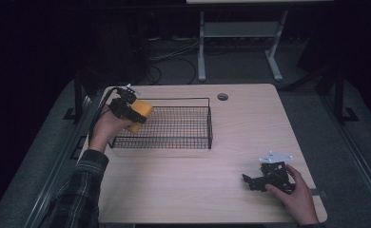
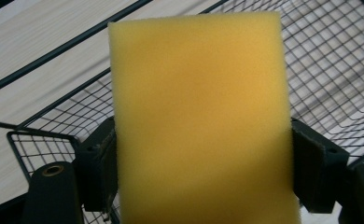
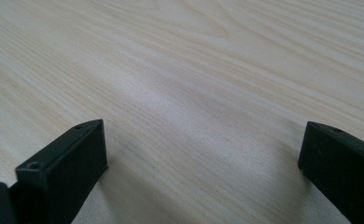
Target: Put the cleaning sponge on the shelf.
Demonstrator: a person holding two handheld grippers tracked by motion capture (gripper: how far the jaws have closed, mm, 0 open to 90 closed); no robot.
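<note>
Yellow foam fills the left of the scene: the sponge (image 1: 141,114) sits clamped between the 2 jaws of the left gripper (image 1: 132,112), which the person's left hand (image 1: 106,127) holds over the left end of the wire basket (image 1: 209,124). In the left gripper view the sponge (image 2: 201,116) stands upright, its long sides squeezed slightly by the pads (image 2: 109,161), so the grip is firm enough to carry soft foam without letting it sag. The mesh of the basket (image 2: 329,70) lies behind and below it, which suggests the sponge is being carried over the rim to be dropped inside; it looks clear of the mesh floor, though the pictures do not settle that.

Moving right, the basket is empty and lies on the pale wood table (image 1: 250,123) toward the back left.

Farther right, the right gripper (image 1: 249,182) rests near the front edge in the right hand (image 1: 295,197), jaws spread wide with nothing between them, seemingly parked out of the way.

No brand, label or writing can be read on the sponge, basket or grippers.
</note>
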